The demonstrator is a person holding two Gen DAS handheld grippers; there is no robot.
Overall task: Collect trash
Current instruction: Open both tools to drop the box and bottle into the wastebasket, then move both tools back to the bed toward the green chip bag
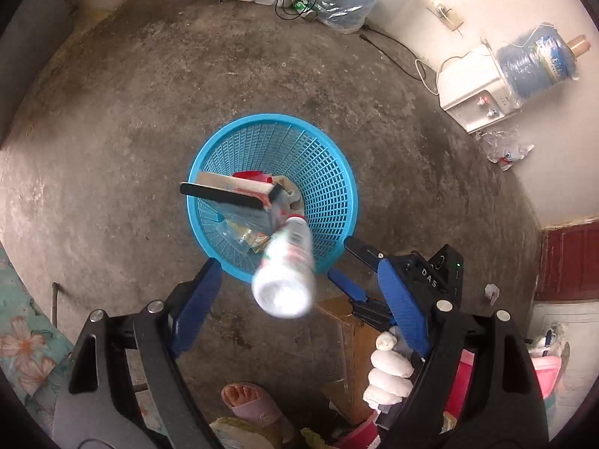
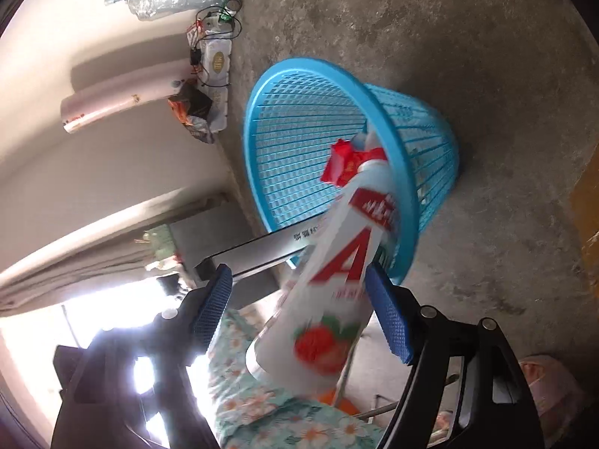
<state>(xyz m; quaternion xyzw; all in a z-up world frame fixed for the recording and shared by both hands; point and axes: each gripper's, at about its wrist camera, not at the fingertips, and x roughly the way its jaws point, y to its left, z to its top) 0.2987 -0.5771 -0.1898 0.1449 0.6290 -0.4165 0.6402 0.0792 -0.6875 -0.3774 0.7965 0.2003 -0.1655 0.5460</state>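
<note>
Loose between the wide-spread fingers of the right gripper point(image 2: 299, 273), pressed by neither pad: white strawberry bottle point(image 2: 337, 292), blurred, neck toward the blue basket point(image 2: 262, 86) at centre frame. Left gripper point(image 1: 299, 265) also spread wide, gripping nothing. Probably mid-drop, neck right over the near rim. Liable to clip that rim and bounce out onto the concrete floor point(image 1: 112, 149). Equally liable to land on the black-edged box point(image 1: 224, 194) propped across the opening, centre left, and slide off. Light mesh basket, easily tipped by an off-centre knock, with spilled wrappers as the cost.
</note>
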